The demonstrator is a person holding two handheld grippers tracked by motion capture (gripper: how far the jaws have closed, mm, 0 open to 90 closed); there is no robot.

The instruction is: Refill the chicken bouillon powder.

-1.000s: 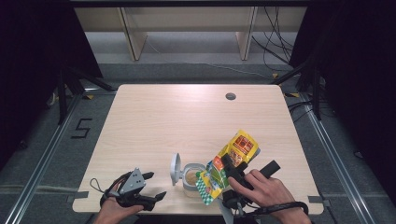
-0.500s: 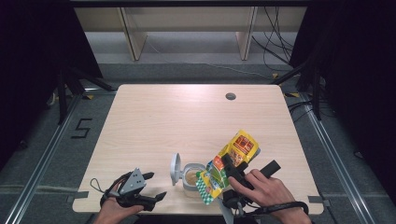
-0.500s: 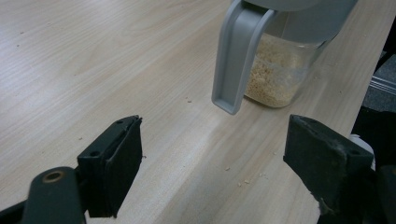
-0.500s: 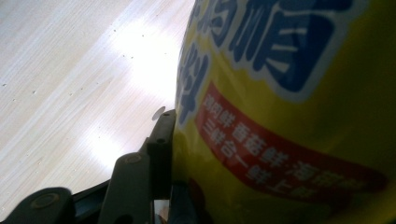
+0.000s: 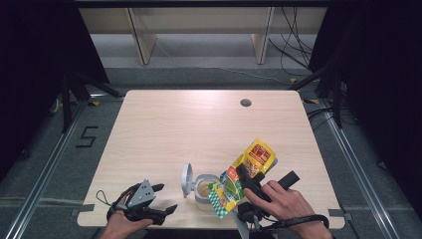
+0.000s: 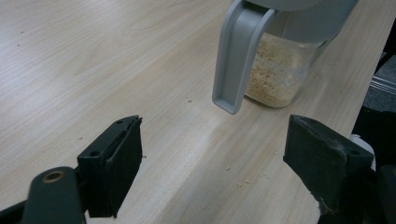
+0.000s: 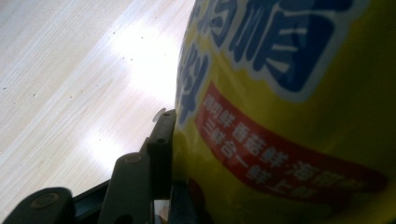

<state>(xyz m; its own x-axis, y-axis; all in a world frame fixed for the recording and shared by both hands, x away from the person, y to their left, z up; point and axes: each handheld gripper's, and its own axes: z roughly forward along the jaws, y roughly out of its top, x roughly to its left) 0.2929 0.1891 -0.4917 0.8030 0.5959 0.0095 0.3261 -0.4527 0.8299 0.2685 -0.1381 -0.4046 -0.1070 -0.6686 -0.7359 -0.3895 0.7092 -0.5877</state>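
Your right gripper is clamped on the yellow snack bag; in the right gripper view one black jaw presses flat against the printed yellow film, while the other jaw is hidden behind the bag, so take the far side of the grip as likely rather than seen. The bag is tilted, its green lower end hanging over the rim of the clear jar, its upper end raised toward the table's right side. The jar stands near the front edge of the wooden table, with pale crumbs in its bottom and its grey lid flipped open and standing up on the jar's left. Your left gripper rests at the front left of the table, jaws wide apart with nothing between them, pointing at the jar, which stands near but apart from it. A few crumbs lie on the wood between the jaws and the jar. Compared with a second ago, nothing has shifted: both hands, the bag's tilt and the jar sit where they were.
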